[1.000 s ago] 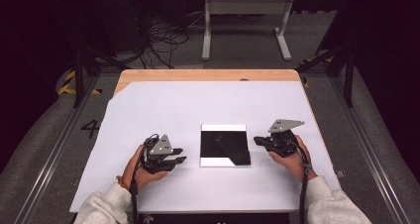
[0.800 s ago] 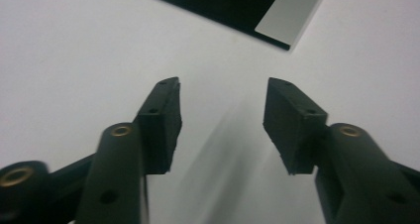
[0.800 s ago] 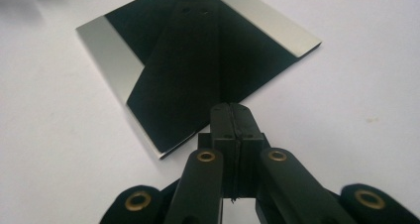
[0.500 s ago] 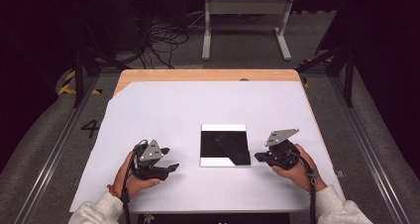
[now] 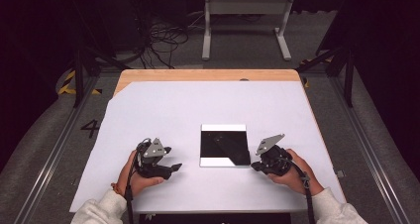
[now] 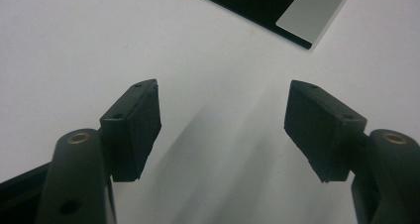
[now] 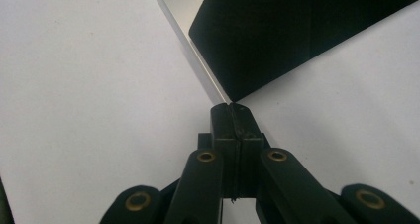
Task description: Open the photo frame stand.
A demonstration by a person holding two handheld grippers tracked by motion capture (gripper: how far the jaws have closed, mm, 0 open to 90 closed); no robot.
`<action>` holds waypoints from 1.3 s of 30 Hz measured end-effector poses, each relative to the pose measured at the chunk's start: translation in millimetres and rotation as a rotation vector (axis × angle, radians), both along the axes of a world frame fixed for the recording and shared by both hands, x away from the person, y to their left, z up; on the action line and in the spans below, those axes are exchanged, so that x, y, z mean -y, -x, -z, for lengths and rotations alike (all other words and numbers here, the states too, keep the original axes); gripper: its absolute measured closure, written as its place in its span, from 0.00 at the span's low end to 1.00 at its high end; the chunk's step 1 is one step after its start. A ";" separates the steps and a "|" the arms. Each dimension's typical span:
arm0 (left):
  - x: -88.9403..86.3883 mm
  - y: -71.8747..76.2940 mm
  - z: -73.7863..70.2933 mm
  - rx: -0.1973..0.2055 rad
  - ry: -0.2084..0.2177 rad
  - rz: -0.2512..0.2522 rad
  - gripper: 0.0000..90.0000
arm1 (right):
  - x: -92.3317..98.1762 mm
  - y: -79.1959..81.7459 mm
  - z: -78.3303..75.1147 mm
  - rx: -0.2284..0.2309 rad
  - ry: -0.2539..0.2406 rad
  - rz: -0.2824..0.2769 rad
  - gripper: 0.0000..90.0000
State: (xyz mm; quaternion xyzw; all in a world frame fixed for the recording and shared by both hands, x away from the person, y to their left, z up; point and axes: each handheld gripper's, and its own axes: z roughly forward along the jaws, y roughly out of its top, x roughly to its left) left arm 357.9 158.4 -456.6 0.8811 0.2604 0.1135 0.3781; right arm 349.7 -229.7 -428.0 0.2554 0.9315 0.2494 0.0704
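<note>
A flat square plate (image 5: pixel 224 145), dark and glossy with pale bands along its far and near edges, lies flat on the white table (image 5: pixel 198 105), near the person's edge and between the two hands. It is close to square, so it offers no long axis to line up with; what matters is which edge each hand faces.

The right gripper (image 5: pixel 257 166) sits just beside the plate's near right corner, its tip pointing left toward that corner. In the right gripper view its fingers (image 7: pixel 224 130) are pressed flat together with nothing between them, and their tip (image 7: pixel 233 116) comes right up to the plate's corner (image 7: pixel 277 40), where the pale edge strip meets the dark face; whether it actually touches I cannot tell.

The left gripper (image 5: pixel 171 167) rests on the table to the left of the plate, clearly apart from it, aimed right. Its fingers (image 6: pixel 132 127) are spread, having just been opening, and hold nothing: only bare table shows between them, while a corner of the plate (image 6: pixel 297 16) lies ahead and a little to the right of their line.

The right hand is therefore the nearer one, set as if to nudge or lift the corner, and the left hand would have to travel right to reach the plate's left edge
</note>
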 end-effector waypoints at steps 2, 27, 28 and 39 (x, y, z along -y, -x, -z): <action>2.4 -1.5 1.7 -0.005 -0.007 0.004 0.34 | -1.9 -0.1 2.5 -0.002 0.019 -0.002 1.00; 7.8 -2.7 5.0 -0.011 -0.011 0.013 0.37 | -0.8 -1.4 4.1 0.035 -0.020 0.008 0.99; 8.1 -2.8 5.2 -0.013 -0.011 0.014 0.37 | -0.6 -1.3 4.0 0.035 -0.023 0.009 0.99; 11.1 -3.5 5.6 -0.008 -0.017 0.021 0.39 | 4.2 -1.8 -0.2 0.042 -0.108 0.023 0.98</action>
